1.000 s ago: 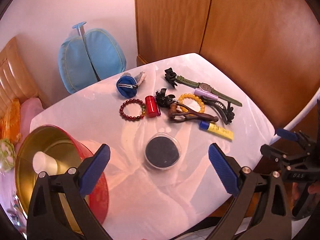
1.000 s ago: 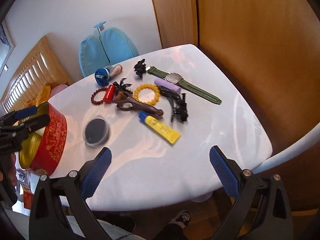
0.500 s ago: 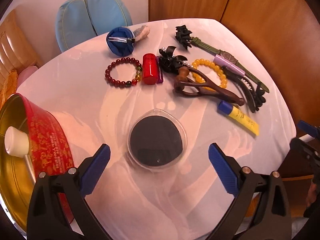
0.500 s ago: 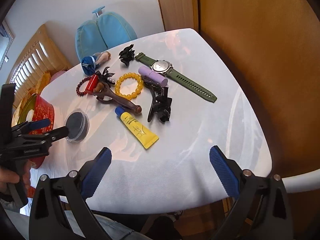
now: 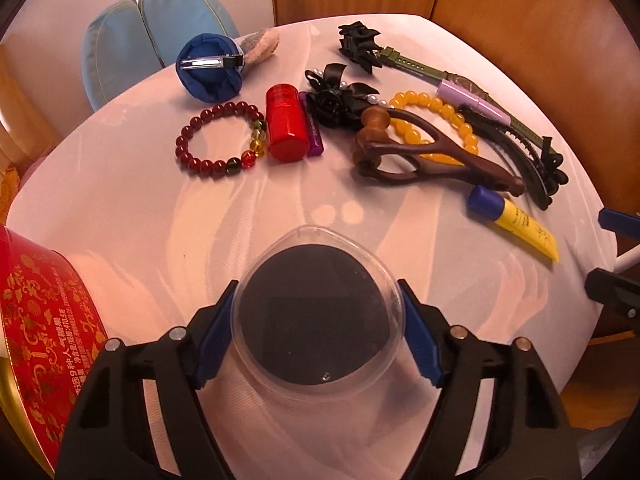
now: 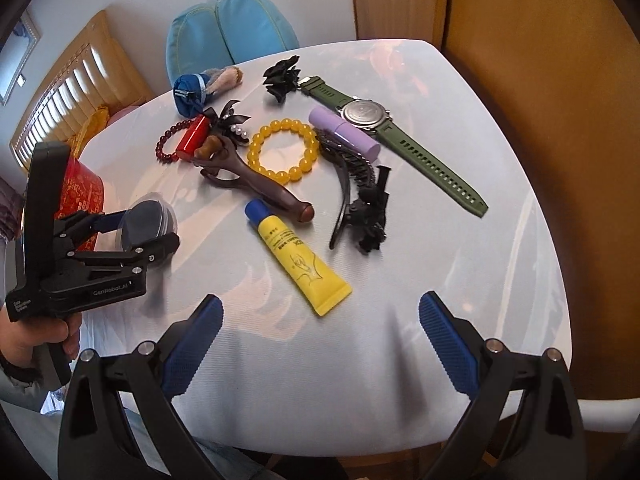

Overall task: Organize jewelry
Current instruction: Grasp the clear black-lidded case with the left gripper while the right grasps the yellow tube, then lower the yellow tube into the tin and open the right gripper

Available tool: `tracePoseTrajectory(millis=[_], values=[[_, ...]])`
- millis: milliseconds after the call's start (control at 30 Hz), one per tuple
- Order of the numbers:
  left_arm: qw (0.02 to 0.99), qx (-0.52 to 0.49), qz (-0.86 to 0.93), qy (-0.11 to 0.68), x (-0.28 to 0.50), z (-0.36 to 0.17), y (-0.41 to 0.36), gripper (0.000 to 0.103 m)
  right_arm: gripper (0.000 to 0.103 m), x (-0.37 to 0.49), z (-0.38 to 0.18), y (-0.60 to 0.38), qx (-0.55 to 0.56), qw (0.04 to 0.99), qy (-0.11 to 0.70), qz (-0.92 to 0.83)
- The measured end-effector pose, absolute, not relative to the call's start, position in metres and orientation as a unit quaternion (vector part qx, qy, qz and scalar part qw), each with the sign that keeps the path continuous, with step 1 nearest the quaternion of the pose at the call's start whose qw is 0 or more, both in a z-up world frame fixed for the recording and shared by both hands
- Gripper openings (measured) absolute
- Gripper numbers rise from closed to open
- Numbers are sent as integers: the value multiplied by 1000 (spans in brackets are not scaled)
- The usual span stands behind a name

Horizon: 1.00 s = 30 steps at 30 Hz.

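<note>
Our left gripper (image 5: 318, 330) was closing on the clear case (image 5: 316, 316); right fingers (image 6: 192, 330) spread; jewelry unsorted.

Both views are bright and mostly sharp, with a warm pinkish cast in the left wrist view and a cooler, whiter one in the right. The glossy bench (image 6: 400, 340) throws back broad pale streaks of glare — heaviest near its far edge. Shadows under the things are soft and short. Fisheye bending curves the bench rim and the wooden panels (image 5: 520, 20) — corners fall to black.
</note>
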<state>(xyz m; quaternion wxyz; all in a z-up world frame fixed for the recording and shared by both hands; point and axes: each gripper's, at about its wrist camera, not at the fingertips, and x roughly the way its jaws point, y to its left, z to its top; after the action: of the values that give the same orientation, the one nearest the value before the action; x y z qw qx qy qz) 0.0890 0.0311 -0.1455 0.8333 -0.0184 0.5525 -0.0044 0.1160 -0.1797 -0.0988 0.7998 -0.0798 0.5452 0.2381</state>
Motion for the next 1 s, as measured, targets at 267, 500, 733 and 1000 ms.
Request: tracePoseTrajectory(millis=[267, 500, 733, 1000], values=[[844, -35, -7, 535, 86, -120, 44, 74, 99, 126, -124, -153, -121, 793, 538, 260], [852, -39, -9, 522, 86, -106, 46, 74, 68, 127, -135, -138, -165, 802, 514, 257], [859, -45, -5, 510, 81, -94, 46, 74, 20, 116, -120, -147, -137, 795, 511, 298], [880, -55, 6, 471, 65, -50, 39, 74, 20, 92, -56, -169, -82, 823, 447, 341]])
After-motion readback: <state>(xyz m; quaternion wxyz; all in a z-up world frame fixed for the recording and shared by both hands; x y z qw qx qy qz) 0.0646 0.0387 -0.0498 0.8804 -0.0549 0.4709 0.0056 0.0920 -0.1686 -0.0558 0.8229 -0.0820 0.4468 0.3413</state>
